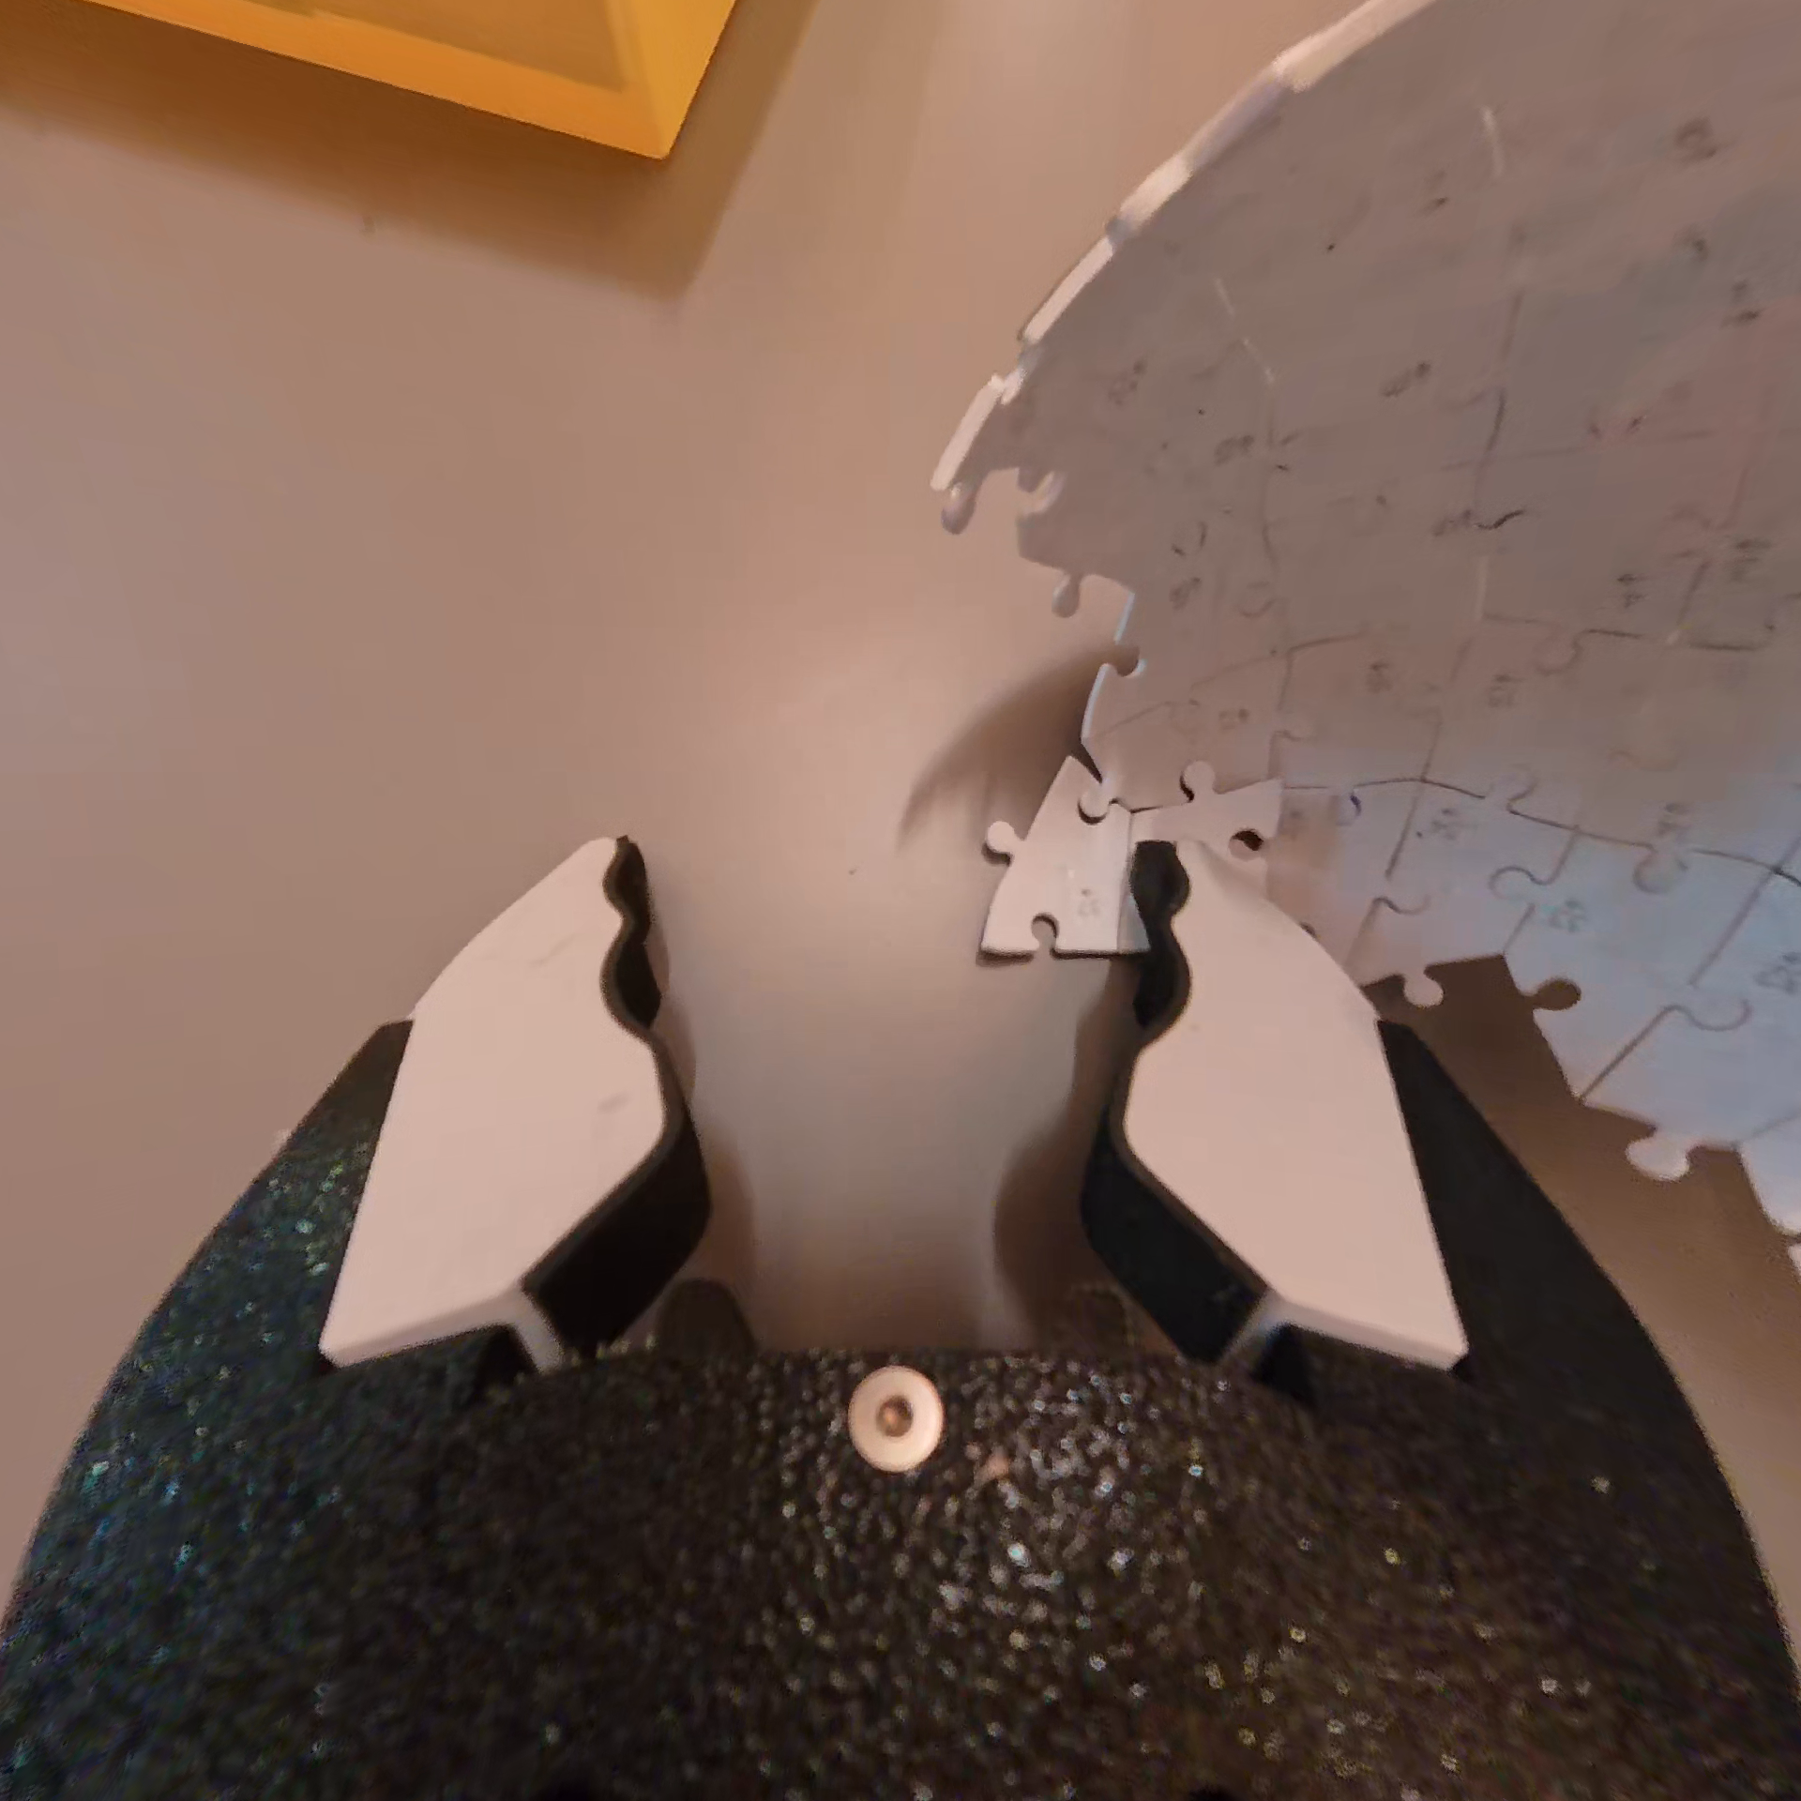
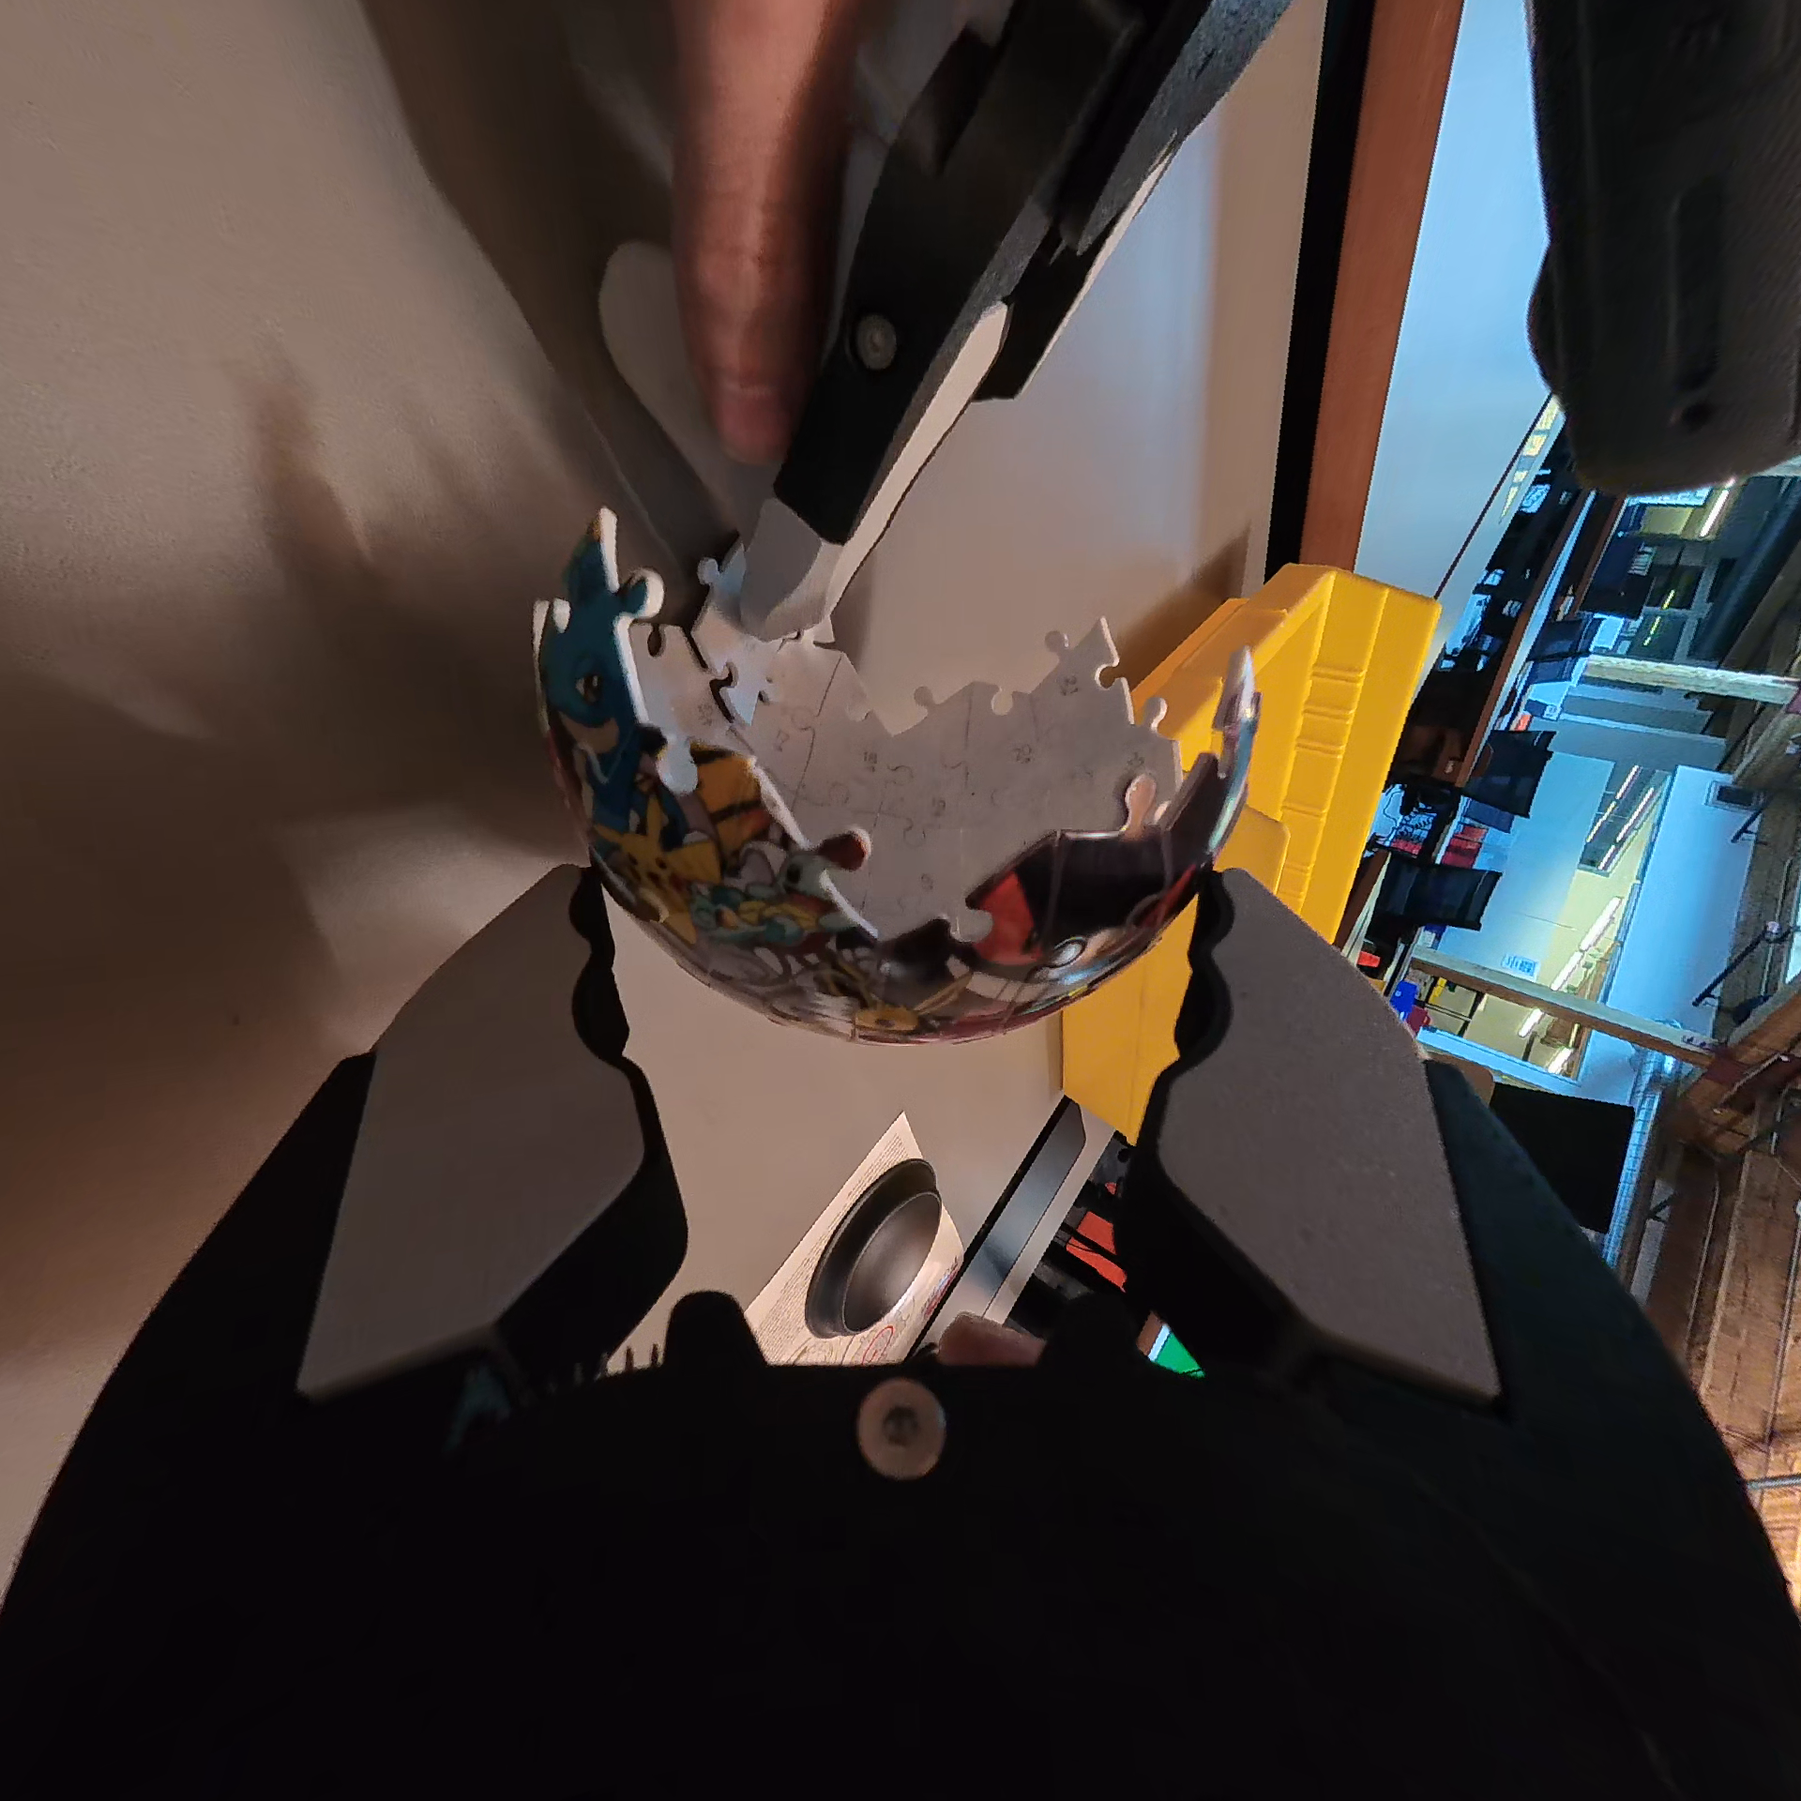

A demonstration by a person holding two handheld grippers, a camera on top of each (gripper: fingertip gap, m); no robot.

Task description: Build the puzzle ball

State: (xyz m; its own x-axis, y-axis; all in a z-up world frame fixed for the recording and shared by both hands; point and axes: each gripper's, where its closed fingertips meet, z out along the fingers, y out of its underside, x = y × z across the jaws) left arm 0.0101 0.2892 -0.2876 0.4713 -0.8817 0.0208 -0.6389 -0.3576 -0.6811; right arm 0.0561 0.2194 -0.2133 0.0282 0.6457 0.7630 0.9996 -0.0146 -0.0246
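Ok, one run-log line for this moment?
phase: seating piece | left tool: open, one finger at loose piece | right tool: cradling half-built puzzle ball

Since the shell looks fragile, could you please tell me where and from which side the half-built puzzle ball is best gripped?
I'd grip the half-built puzzle ball across its closed, rounded lower part, coming from beneath the bowl, fingers on opposite outer sides. Its jagged rim is thin, and the left gripper presses a piece there. The right gripper straddles it so.
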